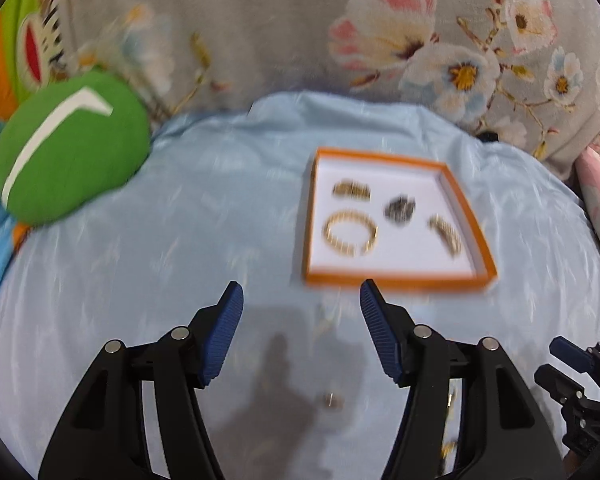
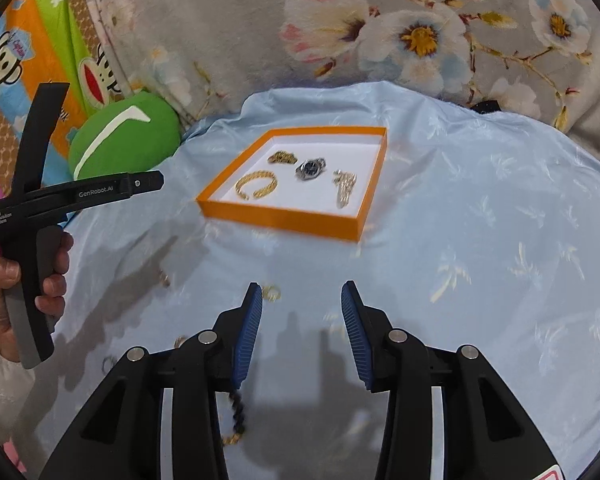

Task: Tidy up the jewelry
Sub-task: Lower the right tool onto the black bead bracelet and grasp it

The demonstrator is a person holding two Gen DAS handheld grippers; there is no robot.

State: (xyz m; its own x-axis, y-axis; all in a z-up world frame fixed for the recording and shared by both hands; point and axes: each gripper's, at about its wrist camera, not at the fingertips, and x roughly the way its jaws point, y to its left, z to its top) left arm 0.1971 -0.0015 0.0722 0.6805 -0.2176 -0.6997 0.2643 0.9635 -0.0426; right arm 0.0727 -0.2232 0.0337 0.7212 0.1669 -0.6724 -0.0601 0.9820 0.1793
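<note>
An orange-rimmed white tray [image 1: 396, 280] [image 2: 284, 218] lies on a light blue cloth. In it are a gold bangle [image 1: 350, 232] [image 2: 256, 186], a dark watch [image 1: 399, 208] [image 2: 310, 168], a gold chain [image 1: 446, 234] [image 2: 344, 188] and another gold piece [image 1: 351, 190] [image 2: 282, 157]. My left gripper [image 1: 302, 308] is open and empty, near of the tray. My right gripper [image 2: 302, 308] is open and empty. Loose pieces lie on the cloth: a small ring [image 1: 332, 402], a gold ring [image 2: 271, 293] by my right gripper's left finger, and a dark beaded strand [image 2: 238, 408] beneath it.
A green round cushion [image 1: 72, 148] [image 2: 124, 140] sits at the cloth's far left. A floral grey blanket [image 1: 284, 28] [image 2: 260, 28] rises behind. The left gripper's body, held in a hand [image 2: 40, 216], stands at the left of the right wrist view.
</note>
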